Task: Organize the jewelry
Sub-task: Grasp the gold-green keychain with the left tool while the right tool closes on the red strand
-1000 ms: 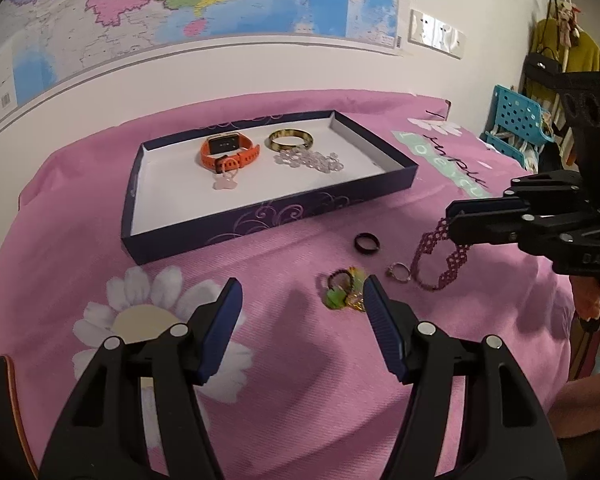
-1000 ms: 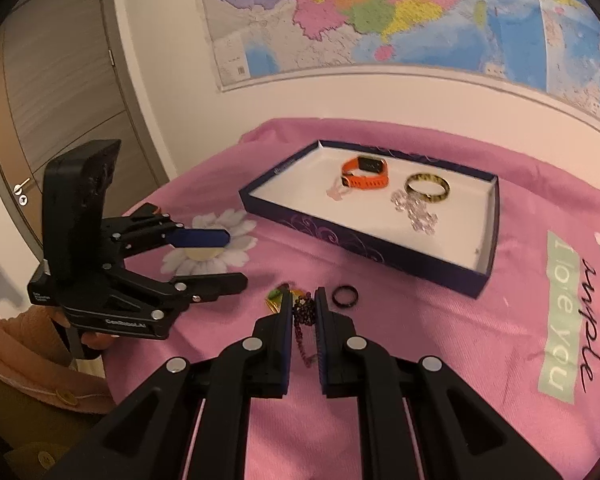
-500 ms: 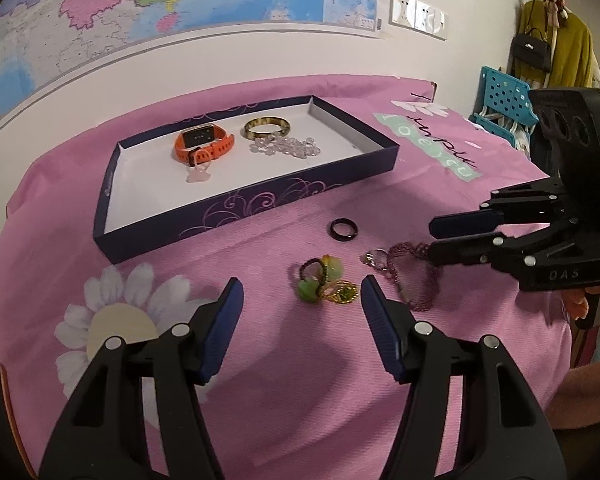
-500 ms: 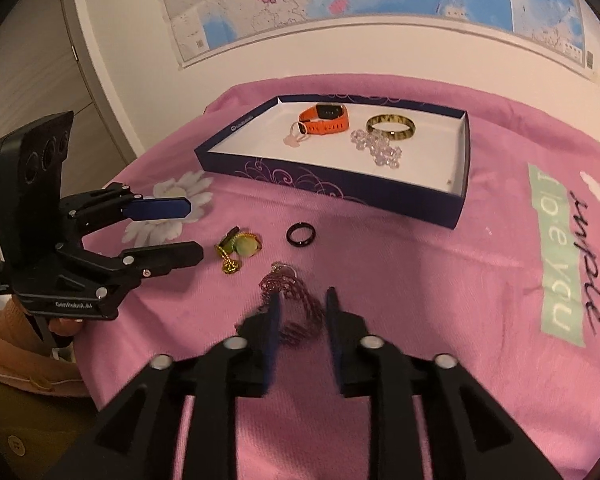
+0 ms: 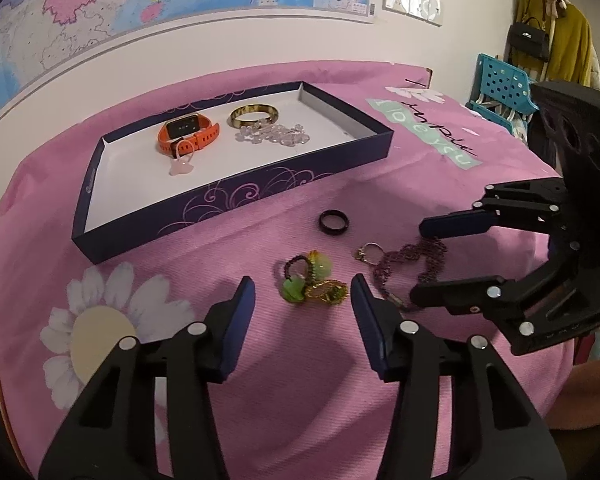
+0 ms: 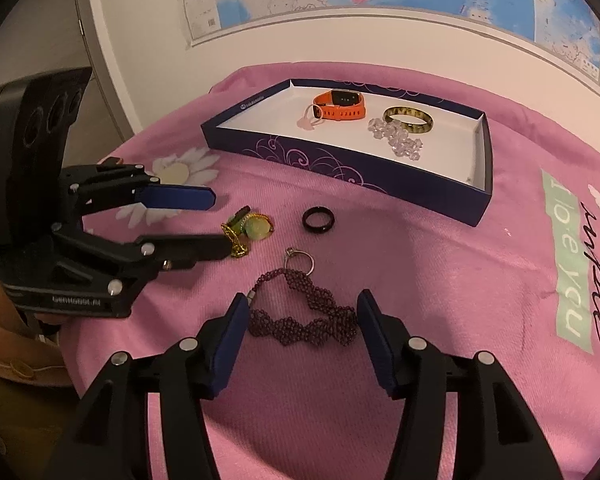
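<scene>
A dark blue tray point(image 5: 236, 196) point(image 6: 340, 160) holds an orange watch point(image 5: 186, 136), a yellow-brown bangle point(image 5: 254, 115), a clear bead bracelet point(image 5: 274, 136) and a pink charm point(image 5: 180, 166). On the pink cloth lie a black ring point(image 5: 334, 222) point(image 6: 318, 219), a silver ring point(image 6: 300, 261), a purple bead bracelet point(image 6: 304, 316) point(image 5: 412, 260) and a green-gold charm cluster point(image 5: 310, 278) point(image 6: 250, 230). My left gripper point(image 5: 302, 304) point(image 6: 204, 220) is open around the charm cluster. My right gripper point(image 6: 300, 320) point(image 5: 424, 264) is open over the purple bracelet.
The pink cloth point(image 5: 300, 380) with a white daisy print point(image 5: 96, 320) covers the table. A wall map point(image 5: 140, 8) hangs behind. A blue plastic crate point(image 5: 500, 88) and hanging clothes point(image 5: 556, 40) stand at the far right.
My right gripper was shut on the purple bracelet and held it up; it lowered, opened and the bracelet now lies on the cloth. My left gripper came closer to the charm cluster.
</scene>
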The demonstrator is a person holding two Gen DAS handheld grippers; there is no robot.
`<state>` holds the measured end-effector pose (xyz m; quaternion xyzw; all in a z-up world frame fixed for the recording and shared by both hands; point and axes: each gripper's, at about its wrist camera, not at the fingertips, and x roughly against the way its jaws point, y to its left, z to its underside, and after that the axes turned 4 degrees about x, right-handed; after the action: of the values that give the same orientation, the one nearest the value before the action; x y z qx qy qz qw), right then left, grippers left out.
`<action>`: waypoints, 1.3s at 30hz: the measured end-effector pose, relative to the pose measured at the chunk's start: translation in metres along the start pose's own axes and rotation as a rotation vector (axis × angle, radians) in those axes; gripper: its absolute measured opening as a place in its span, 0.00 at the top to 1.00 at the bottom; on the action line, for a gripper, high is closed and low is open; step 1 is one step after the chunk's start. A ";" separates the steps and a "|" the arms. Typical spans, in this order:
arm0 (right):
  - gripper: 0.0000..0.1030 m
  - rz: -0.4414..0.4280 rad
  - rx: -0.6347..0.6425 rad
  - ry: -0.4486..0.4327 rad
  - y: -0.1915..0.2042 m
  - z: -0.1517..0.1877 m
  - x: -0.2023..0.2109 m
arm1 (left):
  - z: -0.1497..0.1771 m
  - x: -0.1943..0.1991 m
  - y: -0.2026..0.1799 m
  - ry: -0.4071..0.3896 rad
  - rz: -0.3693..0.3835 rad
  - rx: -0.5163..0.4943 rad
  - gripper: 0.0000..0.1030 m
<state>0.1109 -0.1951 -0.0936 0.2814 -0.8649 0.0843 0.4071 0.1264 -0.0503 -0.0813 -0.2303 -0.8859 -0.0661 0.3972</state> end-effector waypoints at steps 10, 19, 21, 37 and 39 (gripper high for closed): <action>0.43 -0.012 -0.003 -0.004 0.001 0.000 0.001 | 0.001 -0.004 0.002 0.026 0.041 0.007 0.72; 0.57 0.041 0.054 0.009 0.011 0.001 -0.002 | 0.004 -0.009 -0.006 0.056 0.069 -0.010 0.94; 0.64 0.036 0.053 0.009 0.010 0.002 -0.001 | 0.004 -0.010 -0.005 0.059 0.069 -0.001 0.95; 0.90 -0.011 0.003 -0.014 0.005 0.006 0.008 | 0.007 -0.006 -0.008 0.063 0.089 -0.005 0.86; 0.83 -0.006 -0.009 -0.011 0.004 0.006 0.007 | 0.006 -0.006 -0.008 0.062 0.082 -0.004 0.84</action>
<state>0.1010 -0.1973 -0.0920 0.2827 -0.8665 0.0777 0.4040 0.1221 -0.0573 -0.0894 -0.2653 -0.8627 -0.0587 0.4266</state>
